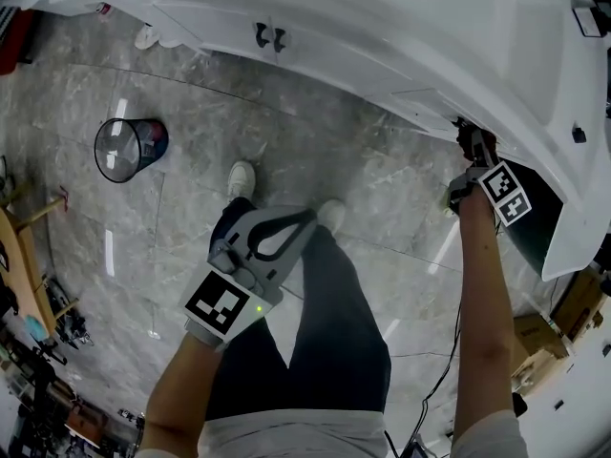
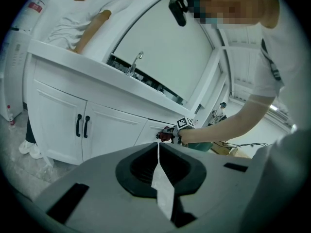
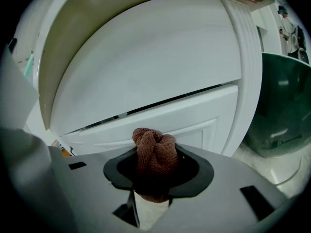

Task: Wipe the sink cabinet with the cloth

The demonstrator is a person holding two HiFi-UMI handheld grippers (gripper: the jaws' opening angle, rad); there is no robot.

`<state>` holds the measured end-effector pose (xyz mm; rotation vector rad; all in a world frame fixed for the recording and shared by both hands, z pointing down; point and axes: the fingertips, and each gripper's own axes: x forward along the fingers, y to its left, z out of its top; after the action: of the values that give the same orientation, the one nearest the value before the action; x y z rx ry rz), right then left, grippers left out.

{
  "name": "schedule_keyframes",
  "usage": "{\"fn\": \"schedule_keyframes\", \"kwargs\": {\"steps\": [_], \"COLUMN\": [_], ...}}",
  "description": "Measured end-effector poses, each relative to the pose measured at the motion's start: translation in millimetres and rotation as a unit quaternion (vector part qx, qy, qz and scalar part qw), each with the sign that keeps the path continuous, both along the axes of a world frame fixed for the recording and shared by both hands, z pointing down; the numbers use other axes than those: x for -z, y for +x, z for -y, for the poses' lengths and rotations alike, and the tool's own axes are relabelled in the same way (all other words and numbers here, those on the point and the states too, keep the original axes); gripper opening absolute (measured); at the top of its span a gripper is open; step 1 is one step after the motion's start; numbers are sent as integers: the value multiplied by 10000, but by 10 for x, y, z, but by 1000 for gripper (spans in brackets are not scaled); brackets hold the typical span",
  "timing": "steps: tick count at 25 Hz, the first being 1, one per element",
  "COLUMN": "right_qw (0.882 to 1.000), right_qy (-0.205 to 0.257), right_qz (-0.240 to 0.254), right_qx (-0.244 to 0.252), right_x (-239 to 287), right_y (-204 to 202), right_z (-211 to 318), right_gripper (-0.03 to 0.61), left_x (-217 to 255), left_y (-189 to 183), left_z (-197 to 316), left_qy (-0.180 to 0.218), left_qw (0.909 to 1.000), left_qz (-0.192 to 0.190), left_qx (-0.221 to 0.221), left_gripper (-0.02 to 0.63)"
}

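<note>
While the right gripper (image 3: 155,171) clamps the cloth (image 3: 154,147), the cabinet (image 3: 146,72) lies straight ahead, very near; the left gripper (image 2: 158,147), closed and empty, hangs well apart.

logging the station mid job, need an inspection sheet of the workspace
surface: white sink cabinet, doors closed, black handles
job's things: brown cloth bunched in the right gripper, close to a drawer front; contact unclear
clutter: mesh bin on the floor; cardboard boxes
grippers: right gripper shut on the cloth; left gripper shut, empty, away from the cabinet
cables: black cable beside the right arm
surroundings: grey tiled floor; green tub; another person at the counter
</note>
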<state>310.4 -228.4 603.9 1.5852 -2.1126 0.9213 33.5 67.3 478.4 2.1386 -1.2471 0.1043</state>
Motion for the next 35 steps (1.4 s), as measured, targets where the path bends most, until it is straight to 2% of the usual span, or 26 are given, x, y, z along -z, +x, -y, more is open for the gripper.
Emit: {"fn": "schedule_keyframes", "kwargs": {"steps": [8, 17, 24, 28, 35], "right_qw": [9998, 9993, 9993, 9996, 9996], "right_qy": [50, 37, 216, 191, 148], "right_qz": [-102, 135, 89, 204, 256], "right_qx": [160, 350, 277, 56, -37], "right_x": [5, -33, -50, -116, -217], "right_y": [-461, -1071, -1089, -1031, -963], "right_z": [-66, -153, -159, -232, -327], "right_gripper": [158, 158, 158, 158, 158], "left_x": [-13, -22, -67, -73, -82], "left_y": [-348, -581, -747, -718, -644], "left_z": [-90, -177, -211, -218, -185], "left_qy": [2, 24, 0, -15, -27], "left_qw": [9999, 9999, 9998, 9999, 9999], "left_qz": [-40, -56, -54, -14, -44], "left_qx": [105, 120, 213, 140, 117], "left_gripper": [12, 12, 12, 12, 12]}}
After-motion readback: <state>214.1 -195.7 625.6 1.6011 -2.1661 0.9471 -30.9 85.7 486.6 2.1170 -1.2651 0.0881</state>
